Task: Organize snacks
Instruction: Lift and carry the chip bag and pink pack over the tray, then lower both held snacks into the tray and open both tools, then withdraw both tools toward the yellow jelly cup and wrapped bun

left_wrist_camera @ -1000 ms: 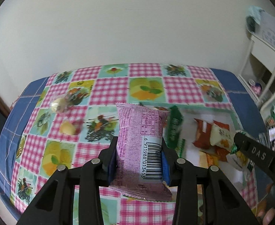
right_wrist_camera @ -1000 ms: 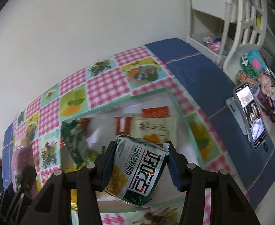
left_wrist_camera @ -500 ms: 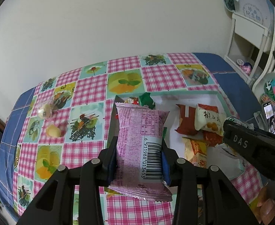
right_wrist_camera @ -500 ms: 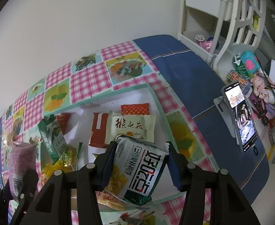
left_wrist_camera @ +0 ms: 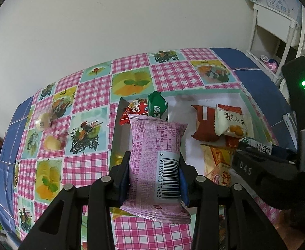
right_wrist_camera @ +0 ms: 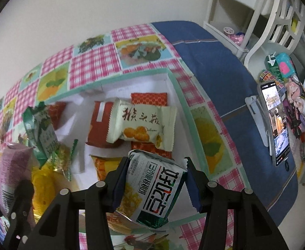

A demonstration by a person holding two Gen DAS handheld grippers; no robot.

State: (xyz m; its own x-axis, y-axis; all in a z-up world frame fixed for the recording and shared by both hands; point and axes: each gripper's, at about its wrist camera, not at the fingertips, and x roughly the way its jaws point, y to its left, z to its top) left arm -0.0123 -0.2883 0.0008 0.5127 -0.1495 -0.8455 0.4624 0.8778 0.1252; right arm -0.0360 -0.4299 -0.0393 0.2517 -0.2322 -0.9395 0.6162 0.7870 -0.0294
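My left gripper [left_wrist_camera: 154, 176] is shut on a pink snack packet [left_wrist_camera: 155, 158] with a barcode, held upright over the left part of a shallow white box [left_wrist_camera: 214, 92] with a teal rim. My right gripper [right_wrist_camera: 154, 178] is shut on a white-and-green snack packet [right_wrist_camera: 152, 187] above the box's near right part [right_wrist_camera: 173, 79]. Inside the box lie a cream packet [right_wrist_camera: 142, 125], red-orange packets [right_wrist_camera: 99, 129], a green packet [right_wrist_camera: 41, 133] and yellow ones [right_wrist_camera: 105, 165]. The pink packet [right_wrist_camera: 10, 170] shows at the left of the right wrist view.
The table carries a pink checked cloth [left_wrist_camera: 90, 95] with blue borders. Two pale jelly cups [left_wrist_camera: 51, 142] sit on it left of the box. A white shelf [right_wrist_camera: 246, 20], a propped phone [right_wrist_camera: 275, 123] and clutter stand to the right. A wall runs behind.
Both grippers have sunk toward the box, each still gripping its packet. The box contents appear larger and nearer, and the left gripper has shifted right, over the box.
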